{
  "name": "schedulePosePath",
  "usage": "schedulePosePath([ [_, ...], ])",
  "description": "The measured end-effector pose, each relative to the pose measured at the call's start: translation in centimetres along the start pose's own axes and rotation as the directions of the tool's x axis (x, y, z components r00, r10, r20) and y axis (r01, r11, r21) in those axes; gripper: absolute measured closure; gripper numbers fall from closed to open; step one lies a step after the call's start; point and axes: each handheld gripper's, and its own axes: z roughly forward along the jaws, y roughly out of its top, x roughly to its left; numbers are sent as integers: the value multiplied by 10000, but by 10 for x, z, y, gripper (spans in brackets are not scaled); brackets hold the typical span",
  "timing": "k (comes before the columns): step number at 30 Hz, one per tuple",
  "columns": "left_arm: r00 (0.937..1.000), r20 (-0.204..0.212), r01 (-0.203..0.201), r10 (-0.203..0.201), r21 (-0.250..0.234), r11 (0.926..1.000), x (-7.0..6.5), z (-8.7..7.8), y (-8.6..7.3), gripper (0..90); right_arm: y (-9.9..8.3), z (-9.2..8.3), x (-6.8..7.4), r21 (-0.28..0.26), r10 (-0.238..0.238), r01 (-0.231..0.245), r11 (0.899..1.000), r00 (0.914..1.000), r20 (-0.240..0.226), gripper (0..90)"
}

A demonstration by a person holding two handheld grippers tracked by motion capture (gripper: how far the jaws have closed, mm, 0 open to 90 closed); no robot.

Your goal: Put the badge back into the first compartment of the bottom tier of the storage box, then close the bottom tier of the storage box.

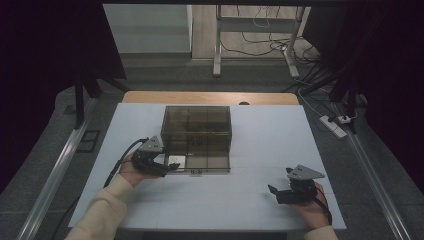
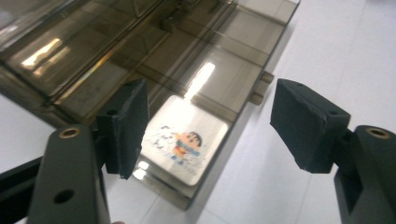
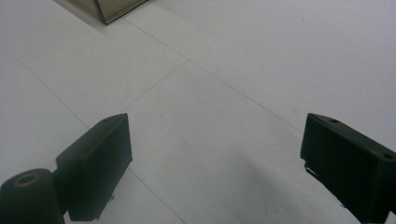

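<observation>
Left gripper (image 1: 170, 167), jaws apart, hovers over a cartoon card (image 2: 183, 141) lying just ahead in the smoky box's open tray (image 2: 243, 74), while right gripper (image 1: 274, 193) idles open; a slanted pinch could skid the flat card away.

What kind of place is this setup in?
Probably a lab or workshop set up for recording. A white table stands among dark curtains, loose cables and a power strip lie on the floor, and a smoky plastic box sits on the table.
</observation>
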Motion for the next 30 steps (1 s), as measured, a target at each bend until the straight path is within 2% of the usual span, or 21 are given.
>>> schedulePosePath([
  [3,9999,126,-107,107,23,9999,-3,1,0,288,0,0,0,5,-15,15,10000,10000,12,87],
  [11,9998,180,-104,109,-277,9996,-10,-1,-1,284,1,0,0,21,-82,82,10000,10000,-6,87],
  [17,9984,530,-158,174,-306,9994,-15,4,1,287,0,0,0,8,-27,27,10000,10000,-10,87],
  [30,9963,709,-476,493,-255,9985,-27,12,4,335,0,-1,0,-11,-29,29,10000,10000,7,87],
])
